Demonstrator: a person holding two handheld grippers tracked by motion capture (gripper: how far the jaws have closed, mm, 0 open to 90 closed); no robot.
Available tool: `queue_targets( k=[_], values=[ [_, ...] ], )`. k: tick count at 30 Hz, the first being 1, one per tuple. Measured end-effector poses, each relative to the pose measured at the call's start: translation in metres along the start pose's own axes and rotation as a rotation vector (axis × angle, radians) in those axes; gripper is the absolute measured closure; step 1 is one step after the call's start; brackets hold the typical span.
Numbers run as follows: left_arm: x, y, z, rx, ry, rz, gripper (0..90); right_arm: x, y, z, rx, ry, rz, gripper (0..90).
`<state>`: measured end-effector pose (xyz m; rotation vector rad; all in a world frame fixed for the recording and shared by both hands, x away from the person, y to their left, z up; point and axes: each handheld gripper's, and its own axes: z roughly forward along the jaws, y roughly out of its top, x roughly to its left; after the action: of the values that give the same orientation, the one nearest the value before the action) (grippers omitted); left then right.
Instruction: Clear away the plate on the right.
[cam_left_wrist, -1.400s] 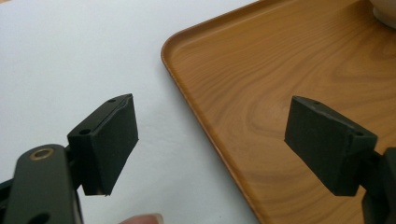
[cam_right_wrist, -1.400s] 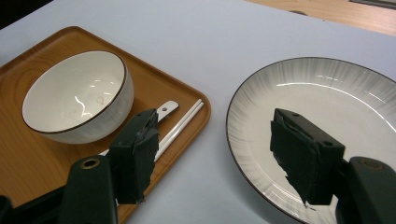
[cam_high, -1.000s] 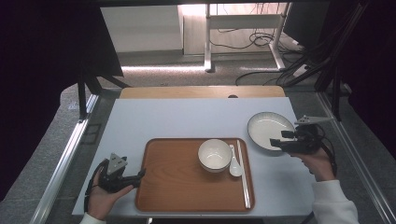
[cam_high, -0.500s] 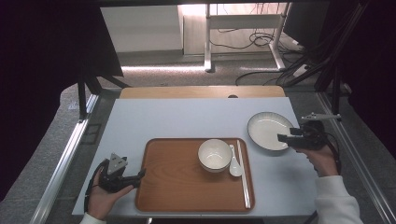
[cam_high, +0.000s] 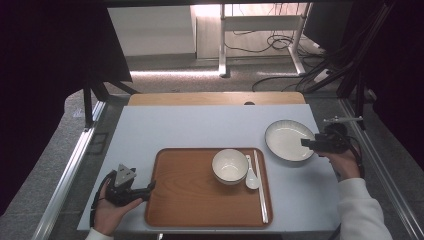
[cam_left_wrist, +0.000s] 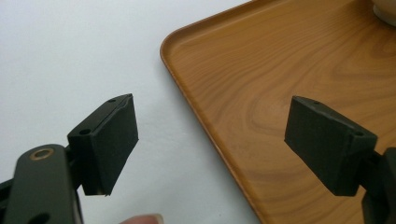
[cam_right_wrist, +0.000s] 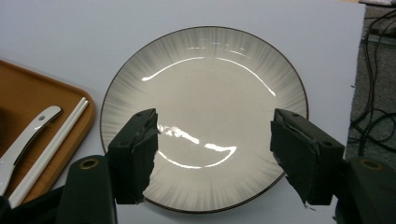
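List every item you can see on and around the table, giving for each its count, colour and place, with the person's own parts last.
table: one, pale grey-white, centre of the high view
tray: one, brown wood-grain, on the table's near middle
bowl: one, white, on the tray's far right part
spoon: one, white, on the tray right of the bowl
chopsticks: one pair, white, along the tray's right edge
plate: one, off-white with dark rim, on the table right of the tray
left claw: one, black, open over the tray's left edge
right claw: one, black, open at the plate's right side
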<state>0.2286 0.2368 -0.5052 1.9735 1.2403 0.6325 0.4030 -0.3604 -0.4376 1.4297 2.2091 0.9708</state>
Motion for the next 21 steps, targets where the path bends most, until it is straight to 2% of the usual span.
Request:
queue_targets(
  k=[6,21],
  values=[
    [0.000,0.000,0.000,0.001,-0.001,-0.003,16.9,-0.011,0.004,0.003,0.036,-0.025,0.019,32.5],
    [0.000,0.000,0.002,0.005,0.000,-0.003,16.9,-0.033,0.006,0.021,0.105,-0.036,0.083,37.0]
  ],
)
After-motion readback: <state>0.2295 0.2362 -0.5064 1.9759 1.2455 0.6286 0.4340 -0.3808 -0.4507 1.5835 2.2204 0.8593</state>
